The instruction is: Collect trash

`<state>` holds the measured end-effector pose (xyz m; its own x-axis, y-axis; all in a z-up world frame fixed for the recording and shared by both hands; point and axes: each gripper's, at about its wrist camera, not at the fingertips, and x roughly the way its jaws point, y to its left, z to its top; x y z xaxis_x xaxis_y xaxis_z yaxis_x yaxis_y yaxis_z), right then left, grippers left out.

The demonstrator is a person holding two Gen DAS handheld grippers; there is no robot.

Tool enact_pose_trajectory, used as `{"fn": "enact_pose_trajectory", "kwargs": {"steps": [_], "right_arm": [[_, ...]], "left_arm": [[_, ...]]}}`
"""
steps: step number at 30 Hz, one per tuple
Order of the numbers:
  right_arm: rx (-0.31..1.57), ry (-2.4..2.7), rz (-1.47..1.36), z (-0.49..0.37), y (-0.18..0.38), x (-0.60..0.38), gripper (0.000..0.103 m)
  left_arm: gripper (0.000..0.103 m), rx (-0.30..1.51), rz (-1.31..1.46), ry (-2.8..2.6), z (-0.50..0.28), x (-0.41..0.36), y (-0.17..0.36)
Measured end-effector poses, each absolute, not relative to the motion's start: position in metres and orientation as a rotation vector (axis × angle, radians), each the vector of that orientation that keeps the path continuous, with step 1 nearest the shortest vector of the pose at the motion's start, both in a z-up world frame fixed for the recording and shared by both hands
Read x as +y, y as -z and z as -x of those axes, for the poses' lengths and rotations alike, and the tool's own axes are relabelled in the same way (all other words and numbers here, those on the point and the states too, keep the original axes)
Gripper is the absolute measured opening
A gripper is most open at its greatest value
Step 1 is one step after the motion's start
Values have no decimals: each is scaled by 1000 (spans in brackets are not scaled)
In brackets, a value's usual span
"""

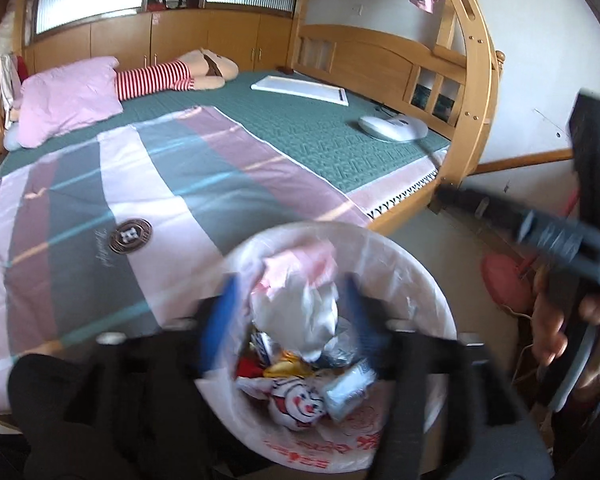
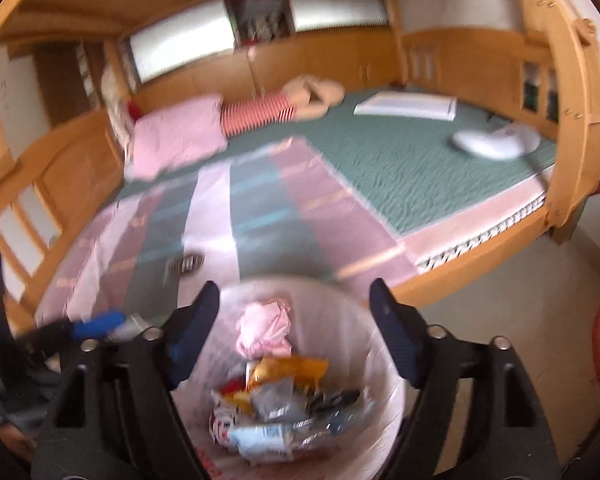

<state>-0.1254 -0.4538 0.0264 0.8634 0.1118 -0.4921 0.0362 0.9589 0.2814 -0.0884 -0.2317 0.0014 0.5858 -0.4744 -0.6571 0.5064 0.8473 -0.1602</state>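
Observation:
A round trash bin lined with a white plastic bag stands on the floor beside the bed, and it also shows in the right wrist view. It holds several wrappers and a crumpled pink and white bag. My left gripper hangs open over the bin, its blue fingers apart with nothing between them. My right gripper is also open and empty over the bin. The right gripper shows at the right of the left wrist view.
A wooden bunk bed carries a green mat, a striped quilt, a pink pillow, a plush doll, a white board and a white device. A red round object lies on the floor at right.

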Motion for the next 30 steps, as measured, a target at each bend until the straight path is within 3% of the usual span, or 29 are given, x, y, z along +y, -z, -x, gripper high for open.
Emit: {"fn": "enact_pose_trajectory", "kwargs": {"steps": [3,6,17,30], "right_arm": [[463,-24,-301,137,-37,-462,92],[421,-2,-252,143,-42,-458,97],[393,-55,-94,143,-34,-419,100],[408,-75,-98,137,-35,-413,100]], "left_arm": [[91,747,-38,541,90,-232,-3],[99,695,-33,439,93,-224,-13],[100,541,-41,83,111,-190,-53],[100,540,-22,67,113,-182,-56]]}}
